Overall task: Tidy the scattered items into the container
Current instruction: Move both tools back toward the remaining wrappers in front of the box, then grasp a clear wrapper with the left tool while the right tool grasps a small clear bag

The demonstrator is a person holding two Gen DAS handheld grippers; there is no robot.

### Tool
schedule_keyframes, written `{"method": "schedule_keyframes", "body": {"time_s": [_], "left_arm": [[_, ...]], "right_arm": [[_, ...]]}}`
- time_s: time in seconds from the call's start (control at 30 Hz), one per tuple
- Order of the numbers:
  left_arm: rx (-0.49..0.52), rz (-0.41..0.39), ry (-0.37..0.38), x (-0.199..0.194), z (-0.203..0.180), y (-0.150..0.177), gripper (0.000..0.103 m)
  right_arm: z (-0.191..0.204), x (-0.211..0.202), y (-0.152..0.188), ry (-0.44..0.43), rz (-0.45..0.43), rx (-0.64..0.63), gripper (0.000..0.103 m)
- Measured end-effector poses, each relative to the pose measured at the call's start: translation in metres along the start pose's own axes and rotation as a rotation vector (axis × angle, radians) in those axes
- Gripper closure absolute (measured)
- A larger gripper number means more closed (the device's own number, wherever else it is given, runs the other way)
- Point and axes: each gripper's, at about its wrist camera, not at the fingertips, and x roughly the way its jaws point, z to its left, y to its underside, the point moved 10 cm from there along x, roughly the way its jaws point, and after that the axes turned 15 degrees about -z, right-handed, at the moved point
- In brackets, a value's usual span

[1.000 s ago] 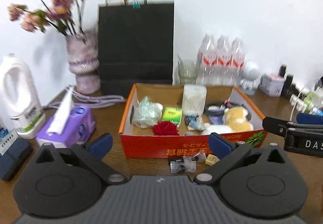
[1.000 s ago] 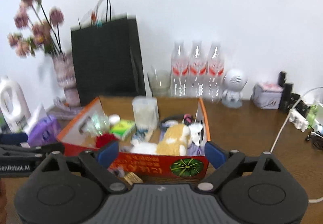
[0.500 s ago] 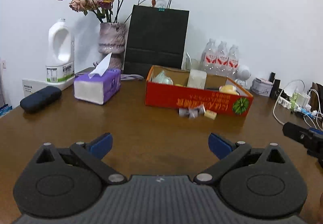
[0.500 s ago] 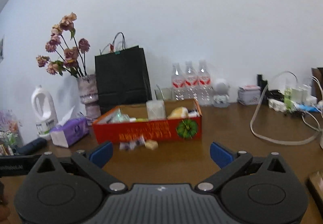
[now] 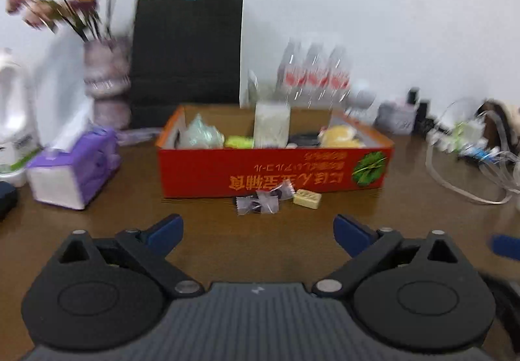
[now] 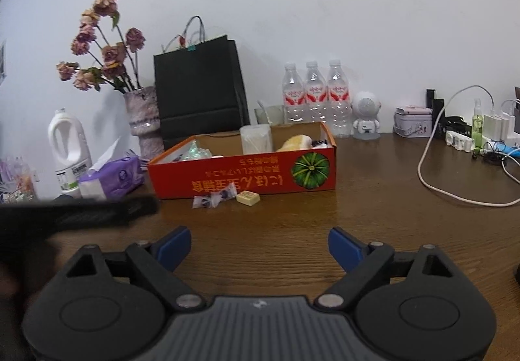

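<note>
What I have left to put away lies just in front of the red box point(image 6: 242, 175): a small cluster of wrapped candies point(image 5: 263, 198) and, on the side nearer the green picture printed on the box, a pale square block point(image 5: 307, 197). Both sit on the wooden table point(image 6: 373, 214), close against the box's front wall, the candies nearly touching each other. Inside the box I can already see a clear jar, a green packet, a crinkled bag and something yellow and soft.

My left gripper point(image 5: 258, 226) is released with nothing between its blue pads, though its jaws have just been closing a little; it points over the table straight at the candies. My right gripper point(image 6: 259, 245) is likewise spread and empty, its jaws also just narrowed slightly, and it sits further back from the box.

To do this well I would take the candies with the left, coming in low so the pads straddle one wrapper rather than the whole cluster, since crinkly wrappers slip and the box wall leaves little room behind them. I'd close on the sweet itself, not the twisted ends. The block suits my right. The view from my left is blurred, so I'd settle before closing.
</note>
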Motion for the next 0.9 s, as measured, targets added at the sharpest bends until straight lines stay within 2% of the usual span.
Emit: {"method": "schedule_keyframes", "body": {"time_s": [0.03,0.1,0.17,0.27,0.3,0.33,0.37,0.43,0.47,0.6,0.77,0.83,0.9], "left_arm": [[-0.004,0.022,0.006,0.018,-0.003,0.001,0.017],[0.004,0.077,0.007,0.050,-0.004,0.011,0.033],[-0.017,0.115,-0.018,0.069,0.000,0.018,0.038],[-0.054,0.134,-0.021,0.083,0.004,0.023,0.039],[-0.040,0.162,-0.026,0.088,0.004,0.027,0.050],[-0.021,0.171,-0.039,0.091,0.005,0.029,0.055],[-0.004,0.160,-0.052,0.092,0.006,0.029,0.064],[-0.009,0.151,-0.032,0.092,0.005,0.029,0.083],[-0.012,0.156,-0.024,0.091,0.005,0.030,0.099],[0.014,0.162,-0.051,0.078,0.014,0.032,0.102],[-0.020,0.137,-0.042,0.042,0.035,0.039,0.102],[-0.057,0.131,-0.051,0.035,0.046,0.040,0.102],[-0.106,0.130,-0.060,0.034,0.057,0.040,0.102]], "right_arm": [[-0.004,0.002,0.000,0.009,0.002,-0.003,0.012],[-0.012,0.005,-0.001,0.035,0.003,-0.001,0.012],[-0.022,0.008,-0.003,0.068,0.003,0.005,0.011],[-0.033,0.013,-0.004,0.090,0.008,0.009,0.011],[-0.035,0.016,-0.004,0.090,0.011,0.015,0.011],[-0.036,0.020,-0.003,0.084,0.015,0.025,0.011],[-0.035,0.025,-0.002,0.078,0.020,0.031,0.011],[-0.030,0.036,0.001,0.057,0.037,0.029,0.011],[-0.026,0.041,0.001,0.044,0.042,0.024,0.011],[-0.006,0.062,-0.003,-0.012,0.044,-0.015,0.012],[0.021,0.099,-0.009,-0.105,0.062,-0.091,0.013],[0.035,0.118,-0.006,-0.144,0.084,-0.123,0.023],[0.041,0.142,0.000,-0.131,0.126,-0.143,0.031]]}}
